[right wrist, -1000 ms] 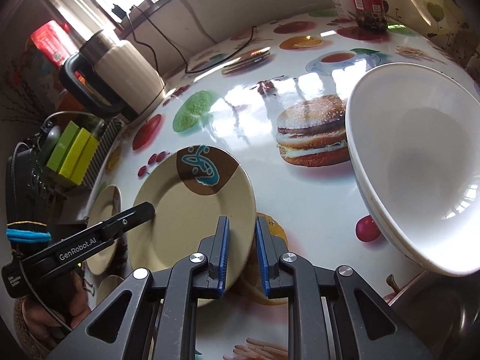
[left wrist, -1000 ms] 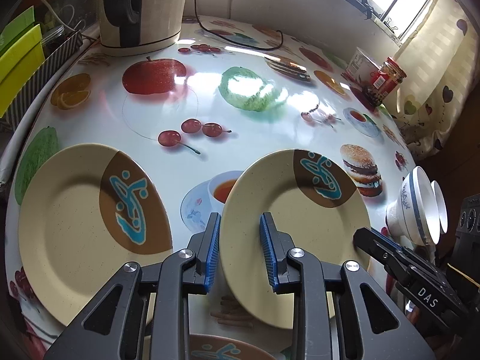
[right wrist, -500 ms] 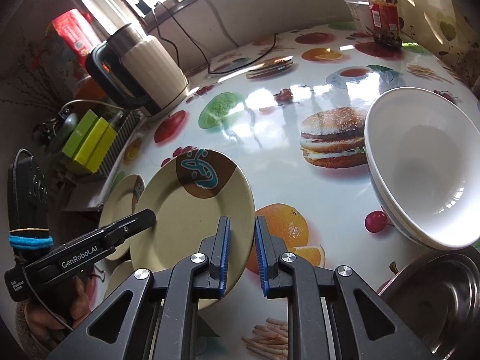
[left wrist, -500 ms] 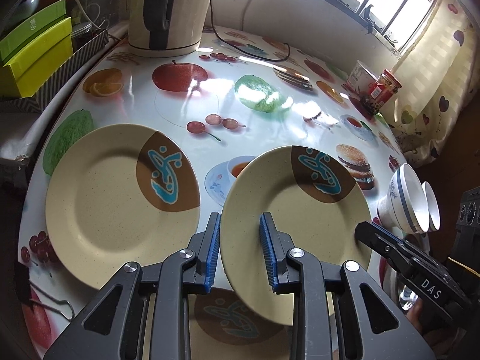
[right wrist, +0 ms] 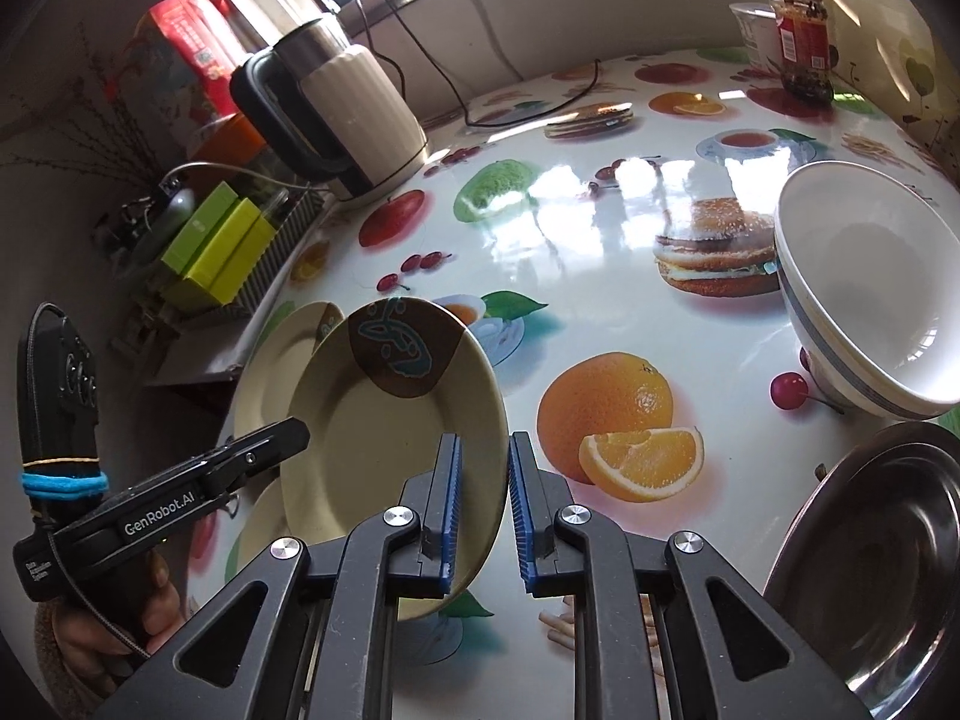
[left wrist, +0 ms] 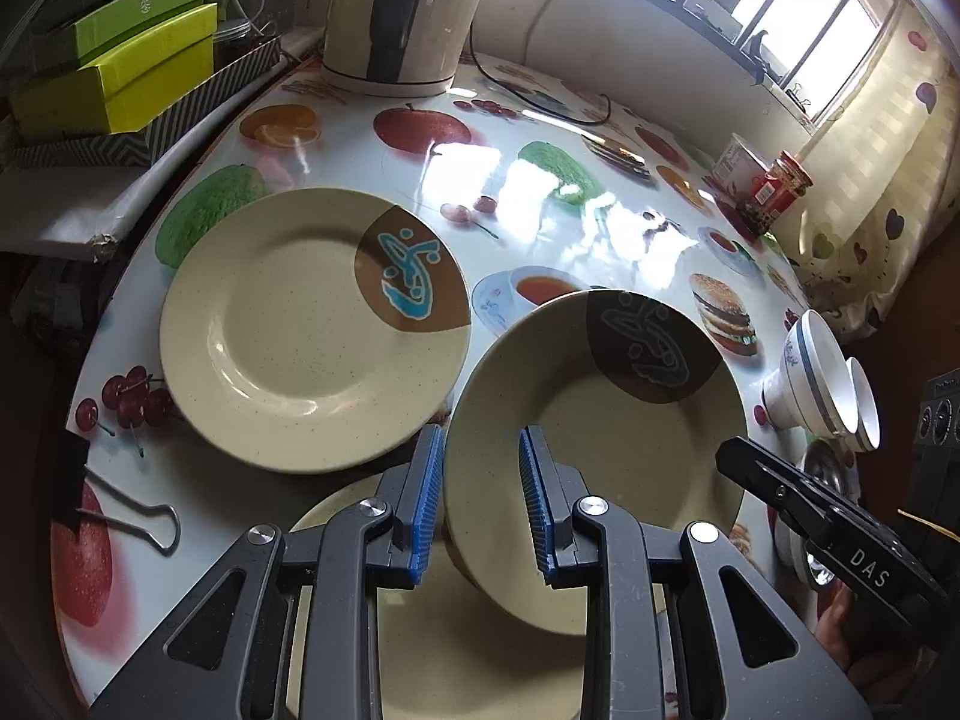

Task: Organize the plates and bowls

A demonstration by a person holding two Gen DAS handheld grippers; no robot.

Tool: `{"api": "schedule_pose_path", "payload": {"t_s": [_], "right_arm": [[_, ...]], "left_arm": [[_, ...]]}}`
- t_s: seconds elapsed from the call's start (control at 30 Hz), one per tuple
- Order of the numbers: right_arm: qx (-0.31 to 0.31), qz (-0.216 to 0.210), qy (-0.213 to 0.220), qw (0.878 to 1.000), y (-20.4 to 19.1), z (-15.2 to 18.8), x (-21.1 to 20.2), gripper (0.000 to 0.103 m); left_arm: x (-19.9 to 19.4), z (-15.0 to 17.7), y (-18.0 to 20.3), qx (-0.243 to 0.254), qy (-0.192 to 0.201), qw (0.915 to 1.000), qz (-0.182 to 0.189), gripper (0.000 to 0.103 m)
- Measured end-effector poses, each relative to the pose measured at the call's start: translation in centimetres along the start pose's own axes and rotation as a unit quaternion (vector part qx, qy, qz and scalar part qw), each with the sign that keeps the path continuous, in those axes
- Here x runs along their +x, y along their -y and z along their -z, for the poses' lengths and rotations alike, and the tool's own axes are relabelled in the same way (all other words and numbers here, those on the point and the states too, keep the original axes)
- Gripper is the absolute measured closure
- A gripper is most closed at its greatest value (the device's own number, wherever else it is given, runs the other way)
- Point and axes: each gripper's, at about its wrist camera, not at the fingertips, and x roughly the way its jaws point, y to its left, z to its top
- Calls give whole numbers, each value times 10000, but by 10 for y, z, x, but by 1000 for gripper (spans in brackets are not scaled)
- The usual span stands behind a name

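Cream plates, stacked white bowls (right wrist: 864, 294) and a steel dish (right wrist: 870, 570) crowd our fruit-print table (left wrist: 540, 204)
We angle both grippers, left (left wrist: 480, 501) and right (right wrist: 485, 513), downward, each clamped on one raised cream plate's (left wrist: 600, 420) rim

Three plates (left wrist: 312, 330), two bowls (right wrist: 864, 294) (nested)

A home kitchen or dining corner: a round surface (right wrist: 600, 228) under glossy oilcloth printed with fruit and burgers carries a cream electric kettle with a black handle (right wrist: 348, 120). Behind the kettle runs a sunlit window (left wrist: 780, 18); beside the window hangs a heart-patterned curtain (left wrist: 888, 138).
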Motion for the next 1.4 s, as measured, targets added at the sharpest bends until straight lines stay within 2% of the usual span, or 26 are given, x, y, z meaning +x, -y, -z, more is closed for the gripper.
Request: {"api": "schedule_pose_path", "payload": {"t_s": [0.77, 1.4], "right_arm": [[-471, -118, -442, 9978, -35, 32, 12, 87], [-720, -193, -723, 9946, -53, 52, 23, 87]], "left_arm": [[-32, 46, -41, -538, 65, 9984, -158, 76], [-44, 69, -58, -706, 101, 9971, -273, 76]]}}
